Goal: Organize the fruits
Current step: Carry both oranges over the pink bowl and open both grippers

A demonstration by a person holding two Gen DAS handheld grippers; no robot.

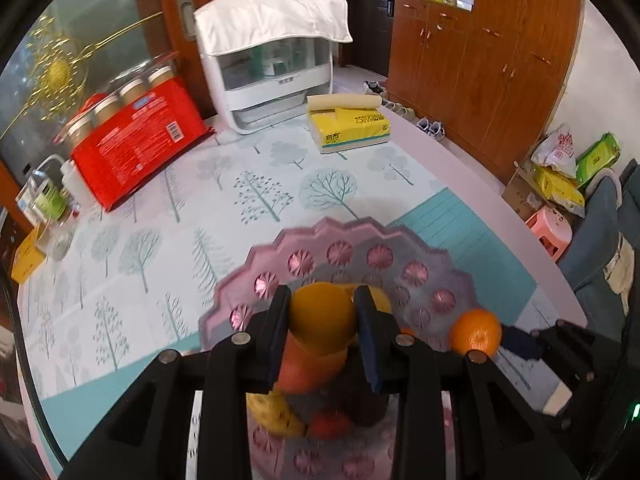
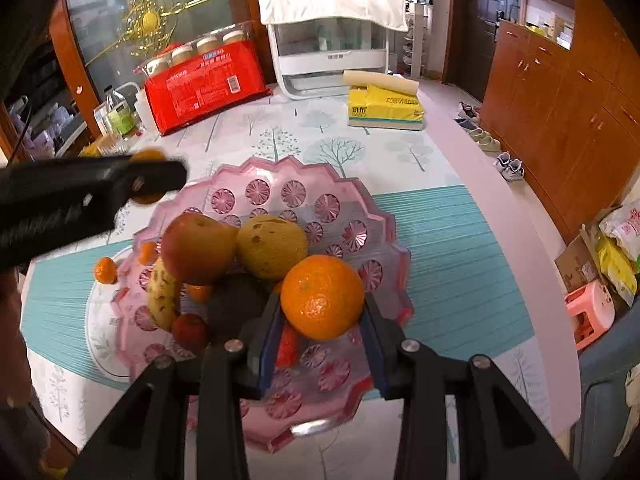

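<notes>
Meanwhile, each claw, left (image 1: 323,322) and right (image 2: 323,316), pinches an orange over the pink bowl (image 2: 380,216) (already piled); a small mandarin (image 2: 105,270) waits outside.

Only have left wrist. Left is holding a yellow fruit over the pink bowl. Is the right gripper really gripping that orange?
Observer: Yes. In the right wrist view the orange sits between both fingers of the right gripper, above the pink bowl.
Operator: Any fruit outside the bowl?
Observer: One small mandarin, just outside its left rim.
Operator: Top of the pile?
Observer: A reddish apple and a speckled yellow fruit, side by side.
</notes>
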